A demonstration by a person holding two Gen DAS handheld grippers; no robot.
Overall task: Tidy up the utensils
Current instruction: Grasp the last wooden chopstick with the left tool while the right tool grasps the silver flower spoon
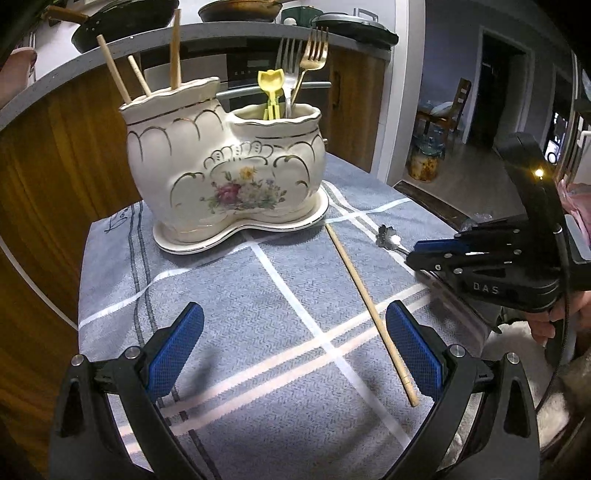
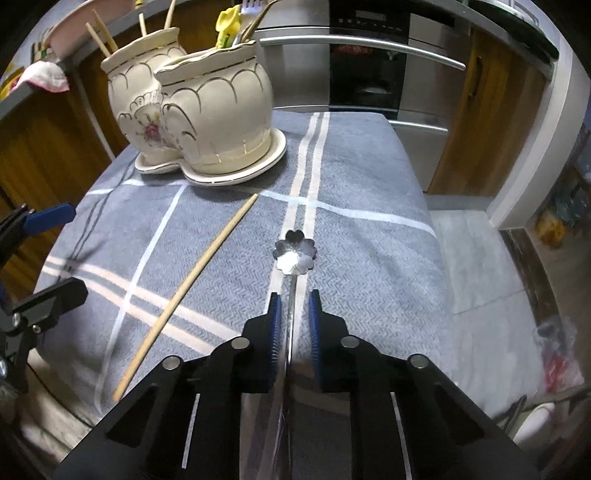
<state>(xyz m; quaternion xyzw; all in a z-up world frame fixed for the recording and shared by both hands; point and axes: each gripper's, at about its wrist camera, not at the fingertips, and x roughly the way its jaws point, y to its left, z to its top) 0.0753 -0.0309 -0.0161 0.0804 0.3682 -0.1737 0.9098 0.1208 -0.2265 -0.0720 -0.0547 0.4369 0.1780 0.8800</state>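
Observation:
A cream ceramic double holder (image 1: 225, 173) with a flower print stands on its saucer at the far side of the table; it also shows in the right wrist view (image 2: 199, 103). Its left pot holds three wooden chopsticks (image 1: 174, 51). Its right pot holds forks (image 1: 310, 59) and a yellow utensil (image 1: 271, 88). A loose wooden chopstick (image 1: 369, 310) lies on the cloth, also seen in the right wrist view (image 2: 192, 288). My left gripper (image 1: 295, 347) is open and empty above the cloth. My right gripper (image 2: 293, 325) has its jaws close around the handle of a flower-shaped metal spoon (image 2: 295, 253).
The table is covered by a blue-grey cloth with white stripes (image 1: 229, 295). Wooden cabinets (image 1: 44, 177) and an oven (image 2: 369, 59) stand behind it. Pans (image 1: 240, 9) sit on the counter above. A doorway (image 1: 495, 85) opens at the right.

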